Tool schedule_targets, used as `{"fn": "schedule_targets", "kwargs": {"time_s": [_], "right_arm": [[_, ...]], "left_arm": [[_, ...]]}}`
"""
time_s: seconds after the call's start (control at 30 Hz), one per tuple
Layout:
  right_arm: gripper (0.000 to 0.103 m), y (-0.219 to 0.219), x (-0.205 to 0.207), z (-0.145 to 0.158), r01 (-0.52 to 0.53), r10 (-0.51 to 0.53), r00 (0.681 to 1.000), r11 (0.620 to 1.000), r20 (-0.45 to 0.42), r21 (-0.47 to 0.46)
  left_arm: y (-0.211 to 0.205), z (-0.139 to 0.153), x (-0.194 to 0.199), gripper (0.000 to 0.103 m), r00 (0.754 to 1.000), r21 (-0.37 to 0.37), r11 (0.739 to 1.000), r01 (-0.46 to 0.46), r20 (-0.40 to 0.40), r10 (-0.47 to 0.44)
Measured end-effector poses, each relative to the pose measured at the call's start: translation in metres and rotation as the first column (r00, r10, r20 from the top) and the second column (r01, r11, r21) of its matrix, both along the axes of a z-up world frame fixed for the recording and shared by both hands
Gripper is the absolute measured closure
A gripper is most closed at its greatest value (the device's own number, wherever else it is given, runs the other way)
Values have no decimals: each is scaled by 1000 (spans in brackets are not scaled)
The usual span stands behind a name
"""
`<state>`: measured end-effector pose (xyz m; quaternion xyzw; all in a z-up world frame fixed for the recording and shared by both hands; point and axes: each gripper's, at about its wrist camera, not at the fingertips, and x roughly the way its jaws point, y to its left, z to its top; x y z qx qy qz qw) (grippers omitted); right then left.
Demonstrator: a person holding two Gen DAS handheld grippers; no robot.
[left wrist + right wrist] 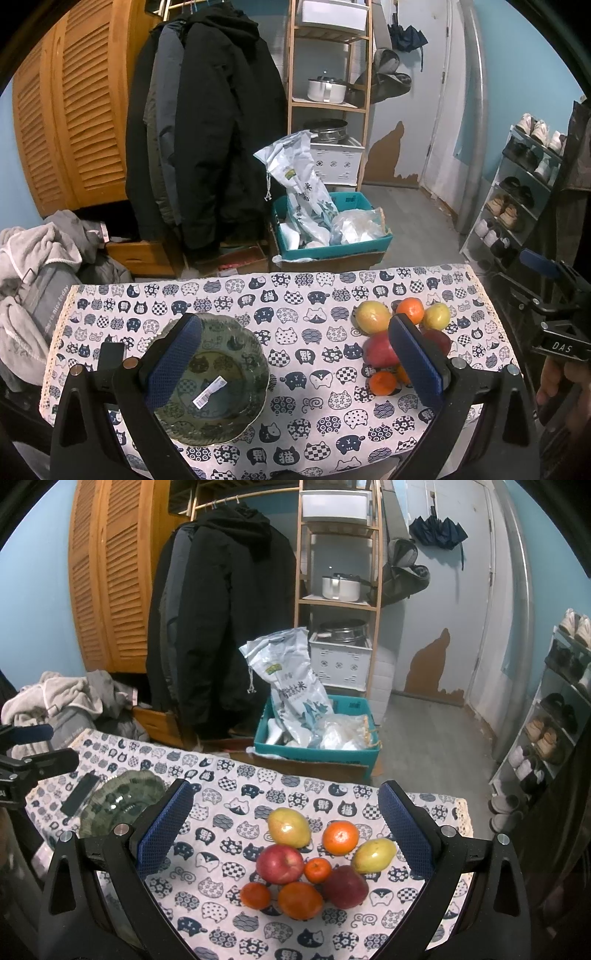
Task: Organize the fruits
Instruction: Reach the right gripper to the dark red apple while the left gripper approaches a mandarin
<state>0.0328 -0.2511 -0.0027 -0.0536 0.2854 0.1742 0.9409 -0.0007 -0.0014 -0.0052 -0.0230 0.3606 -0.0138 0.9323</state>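
The left gripper [295, 354] hangs above the table with its blue-padded fingers [173, 360] spread wide and holding nothing; the left pad overlaps the green glass bowl [229, 369], which sits empty on the cat-print cloth [314, 424] with a white barcode sticker [209, 392] on it. A black phone [110, 356] lies just beside the bowl on its left. The right gripper [286, 830] is likewise released, fingers [164, 830] wide apart and empty, hovering over the fruit pile [314, 864], which lies on the cloth well apart from the bowl, toward the table's right end. In the pile, two yellow-green mangoes [288, 827] sit at the far side with an orange [340, 838] between them; two red apples [279, 864] lie nearer, a small tangerine [317, 870] between them, and two more oranges [300, 900] touch at the near edge. Beyond the table stand a teal crate [317, 755] holding bags, hanging dark coats [221, 627] and a wooden shelf [338, 602].
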Motion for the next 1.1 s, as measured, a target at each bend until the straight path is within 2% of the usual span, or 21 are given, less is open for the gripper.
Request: {"fn": "schedule_targets", "kwargs": {"time_s": [0.47, 0.6, 0.8, 1.1], "right_arm": [[4, -12, 6, -10, 24, -25, 999, 1000, -28, -9], [4, -15, 8, -15, 35, -35, 998, 999, -47, -18], [4, -22, 14, -25, 50, -53, 995, 998, -83, -36], [4, -44, 30, -54, 106, -117, 978, 992, -174, -68]], "left_arm": [[-12, -16, 9, 1, 998, 4, 999, 39, -47, -39], [-18, -30, 16, 1, 994, -22, 998, 61, -90, -63], [-32, -50, 24, 1, 988, 17, 997, 79, -133, -76], [-47, -84, 47, 1, 963, -7, 993, 114, -245, -112]]}}
